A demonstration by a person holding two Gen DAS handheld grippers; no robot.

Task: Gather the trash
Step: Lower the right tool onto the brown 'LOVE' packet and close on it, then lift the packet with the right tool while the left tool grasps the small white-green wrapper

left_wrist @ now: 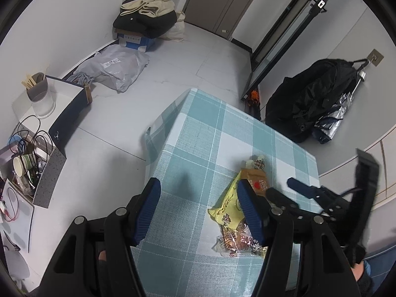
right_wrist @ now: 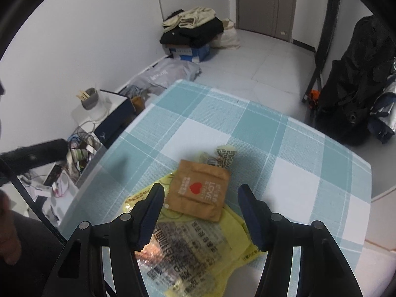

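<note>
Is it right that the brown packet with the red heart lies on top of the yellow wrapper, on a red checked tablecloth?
Not quite. The tablecloth is teal and white checked, not red, as the right wrist view shows. The rest holds: the brown packet with the red heart lies on top of the yellow wrapper.

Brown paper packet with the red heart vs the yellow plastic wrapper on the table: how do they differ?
The brown paper packet with the red heart is matte, square and mostly flat; the yellow plastic wrapper is glossy, crumpled and covered in dark print. The packet is the smaller and lies on top, overlapping the wrapper's far end. Both rest in one pile on the teal-and-white checked tablecloth.
</note>
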